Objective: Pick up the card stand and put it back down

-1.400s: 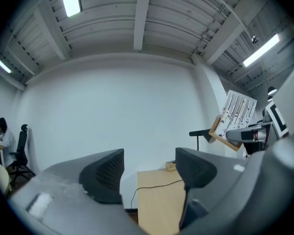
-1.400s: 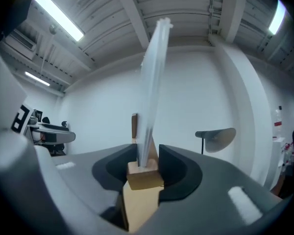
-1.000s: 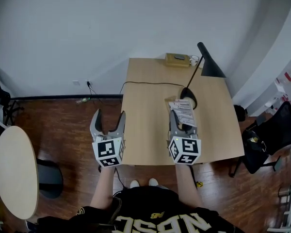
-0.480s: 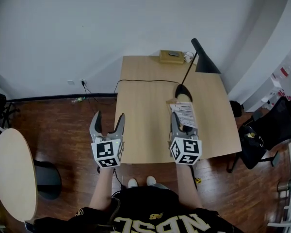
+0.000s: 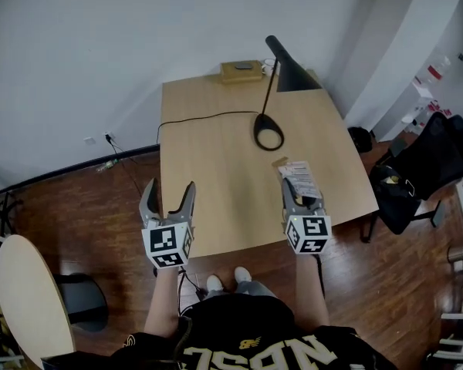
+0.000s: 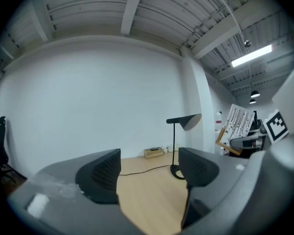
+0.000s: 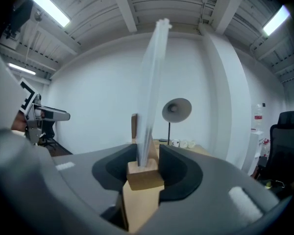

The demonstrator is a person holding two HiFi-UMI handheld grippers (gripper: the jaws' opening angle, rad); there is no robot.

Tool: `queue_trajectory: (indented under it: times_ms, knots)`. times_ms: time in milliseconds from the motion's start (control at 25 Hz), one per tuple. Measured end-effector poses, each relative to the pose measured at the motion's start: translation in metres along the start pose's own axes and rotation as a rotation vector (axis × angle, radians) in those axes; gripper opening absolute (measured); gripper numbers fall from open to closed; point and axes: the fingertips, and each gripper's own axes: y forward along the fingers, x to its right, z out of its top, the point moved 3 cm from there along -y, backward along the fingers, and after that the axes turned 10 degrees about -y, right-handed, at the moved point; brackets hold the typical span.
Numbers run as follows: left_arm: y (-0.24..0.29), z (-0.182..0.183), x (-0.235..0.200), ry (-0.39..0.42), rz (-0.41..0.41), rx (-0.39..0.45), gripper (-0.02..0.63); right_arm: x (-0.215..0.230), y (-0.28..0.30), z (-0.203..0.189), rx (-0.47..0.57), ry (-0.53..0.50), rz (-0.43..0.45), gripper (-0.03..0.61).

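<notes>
Card stand [image 5: 296, 177] is clamped in the right gripper [image 5: 300, 200]. The jaws are squeezed nearly together on its little wooden base, and the printed card sticks up just ahead of the gripper.

What's changed in the last second: the stand was right beside the lamp base. Now the lamp [image 5: 268, 132] sits well beyond the gripper and off to its left, so the stand has come back toward the person. To me that reads as pick-up done and carry under way, with the put-down still to come. I can't tell from above whether it's clear of the counter [image 5: 208, 168].

The right gripper view shows the grip properly, with the wooden block pinched between the pads and the clear sheet rising edge-on. The head view shows the card's print instead.

The left gripper [image 5: 168, 188] hangs well off to the left, jaws wide apart with nothing in them.
</notes>
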Motion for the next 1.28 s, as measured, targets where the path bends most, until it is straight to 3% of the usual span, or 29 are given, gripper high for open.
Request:
queue_trajectory:
  times_ms: [400, 600, 840, 1040, 1280]
  knots:
    - [0.049, -0.047, 0.065, 0.045, -0.172, -0.132, 0.371, 0.072, -0.049, -0.109, -0.195, -0.029, -0.077, 0.149]
    - [0.075, -0.073, 0.107, 0.084, -0.275, -0.194, 0.371, 0.096, -0.079, -0.184, -0.337, -0.024, -0.048, 0.149]
    - [0.096, -0.111, 0.171, 0.144, -0.448, -0.271, 0.371, 0.124, -0.081, -0.256, -0.427, -0.054, 0.05, 0.15]
    - [0.107, -0.137, 0.204, 0.164, -0.514, -0.321, 0.371, 0.145, -0.047, -0.286, -0.437, -0.12, 0.148, 0.14]
    - [0.118, -0.167, 0.219, 0.166, -0.518, -0.367, 0.371, 0.169, 0.008, -0.281, -0.272, -0.02, 0.183, 0.138]
